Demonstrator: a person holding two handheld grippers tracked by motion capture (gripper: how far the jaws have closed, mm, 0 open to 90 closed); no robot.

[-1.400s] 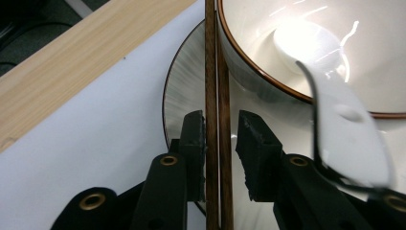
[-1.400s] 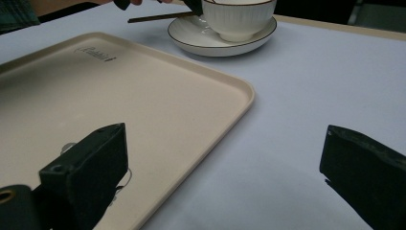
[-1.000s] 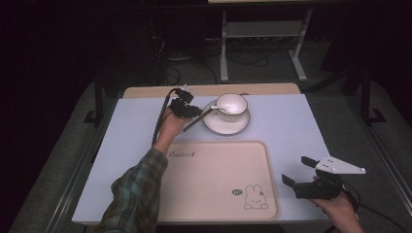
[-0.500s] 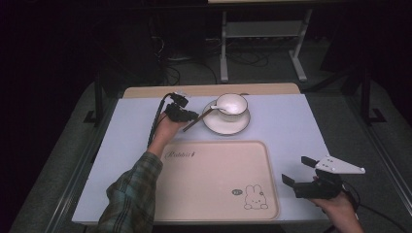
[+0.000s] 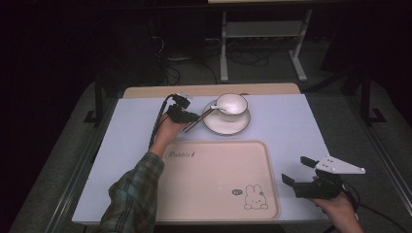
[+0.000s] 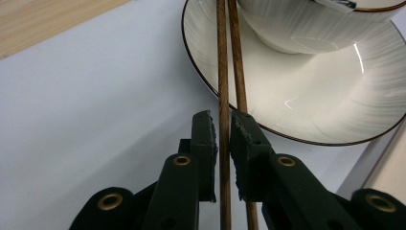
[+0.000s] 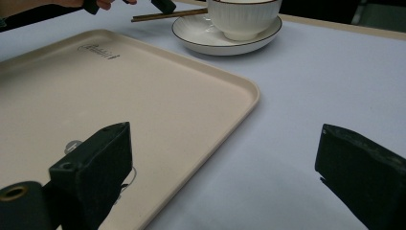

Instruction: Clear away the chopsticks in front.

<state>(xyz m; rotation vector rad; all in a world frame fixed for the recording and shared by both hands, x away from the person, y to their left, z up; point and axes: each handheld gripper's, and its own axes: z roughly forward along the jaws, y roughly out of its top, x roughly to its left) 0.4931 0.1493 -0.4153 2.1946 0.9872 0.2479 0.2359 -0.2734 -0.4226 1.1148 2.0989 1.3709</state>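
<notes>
Pale lavender covers the table in the high view, and we see a beige tray with a small rabbit drawing lying in the lower middle of the frame. Above it, just past the tray's far edge, a white saucer with a dark rim carries a white bowl, and a spoon rests in the bowl. We find the left gripper at centre left, held by a hand coming out of a plaid sleeve; its jaws are closed on a pair of brown chopsticks whose far ends lie over the saucer's left rim. At the lower right the right gripper sits just off the tray's right edge, jaws spread wide with nothing between them.

From the left gripper view we look along two black jaws rising from the bottom centre, pinched nearly together on the chopsticks. One stick runs in the narrow gap between the pads; the other lies just beside it against the right jaw. Both sticks cross the saucer rim and reach up to the bowl at the top of the frame.

From the right gripper view we see its jaws far apart at the lower corners, empty, over the tray edge and the table. At the top, the saucer and bowl stand, with the chopsticks pointing in from the upper left.
</notes>
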